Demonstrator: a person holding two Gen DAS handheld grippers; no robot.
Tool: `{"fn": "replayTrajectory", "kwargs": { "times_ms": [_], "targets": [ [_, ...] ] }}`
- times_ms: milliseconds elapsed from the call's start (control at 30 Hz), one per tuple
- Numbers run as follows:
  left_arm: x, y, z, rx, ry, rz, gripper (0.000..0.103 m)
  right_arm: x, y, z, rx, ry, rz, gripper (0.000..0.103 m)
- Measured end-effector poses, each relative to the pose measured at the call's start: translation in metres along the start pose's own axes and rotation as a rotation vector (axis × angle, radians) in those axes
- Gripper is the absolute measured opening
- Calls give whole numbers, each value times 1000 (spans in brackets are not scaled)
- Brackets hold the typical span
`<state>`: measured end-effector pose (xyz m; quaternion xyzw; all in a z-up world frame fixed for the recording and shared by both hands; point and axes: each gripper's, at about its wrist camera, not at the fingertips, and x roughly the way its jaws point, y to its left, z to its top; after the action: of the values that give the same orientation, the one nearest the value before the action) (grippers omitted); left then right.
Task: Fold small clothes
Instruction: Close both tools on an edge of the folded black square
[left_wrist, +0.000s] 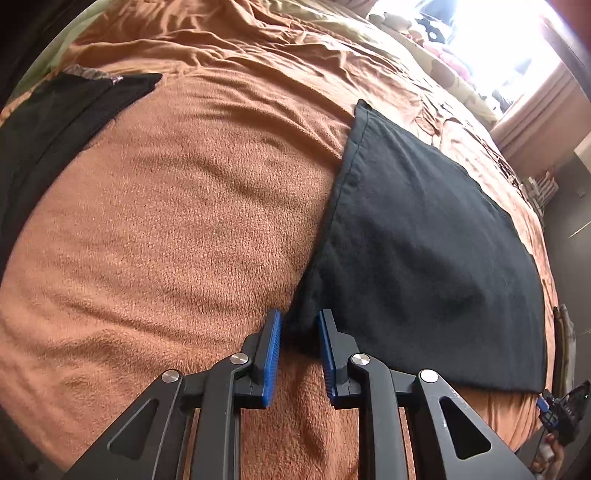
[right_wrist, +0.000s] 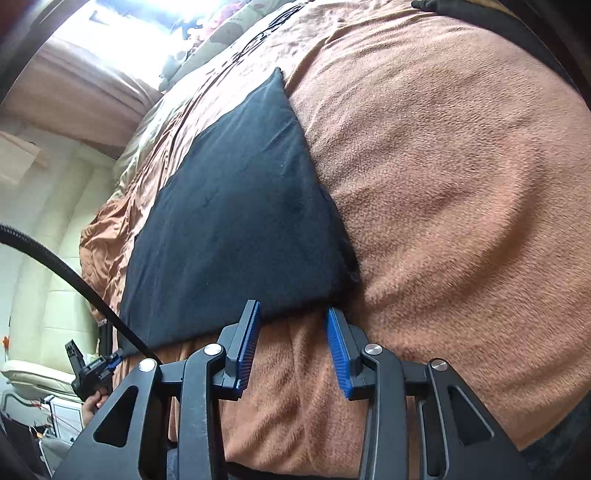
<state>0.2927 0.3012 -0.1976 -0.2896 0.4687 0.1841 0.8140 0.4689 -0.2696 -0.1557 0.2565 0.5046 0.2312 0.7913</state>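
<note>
Nearest the left wrist camera, the left gripper (left_wrist: 300, 325) points down at the bed with its blue-padded fingers (left_wrist: 272, 334) standing a little apart; the near corner of a folded black garment (left_wrist: 424, 251) lies in the gap between them, and I cannot tell whether the pads actually press on the cloth. Close in the right wrist view, the right gripper (right_wrist: 291, 317) also has its jaws apart: its one pad (right_wrist: 250, 325) sits at the garment's near edge, the other over bare blanket, and nothing is pinched between them. Each gripper shows small at the edge of the other's view, held in a hand (right_wrist: 92, 400).

Beneath both lies a fuzzy orange-brown fleece blanket (left_wrist: 177, 229) that covers the bed. The black garment rests flat on it as a smooth, roughly four-sided shape, its hemmed edge (left_wrist: 351, 162) running away from the left gripper towards a far corner.

Farther off, at the blanket's far side, another dark piece of clothing (left_wrist: 55, 122) lies stretched out, well apart from the folded one. Beyond that come rumpled orange sheets (left_wrist: 258, 48), a patterned pale-green quilt (left_wrist: 443, 70), and a bright window with pinkish curtains (left_wrist: 535, 110). A black braided cable (right_wrist: 74, 280) crosses the right view's left side.
</note>
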Motion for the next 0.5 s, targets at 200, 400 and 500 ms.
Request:
{"fn": "replayTrajectory", "kwargs": {
  "times_ms": [200,400,500],
  "targets": [
    [-4,8,0,-48,12,-43,22,6,-10,4,57,-17,47,34],
    [0,6,-1,-48,10,-30,23,11,-14,5,82,-50,61,34],
    [1,7,2,-60,8,-35,24,10,-12,2,75,-90,13,23]
  ]
}}
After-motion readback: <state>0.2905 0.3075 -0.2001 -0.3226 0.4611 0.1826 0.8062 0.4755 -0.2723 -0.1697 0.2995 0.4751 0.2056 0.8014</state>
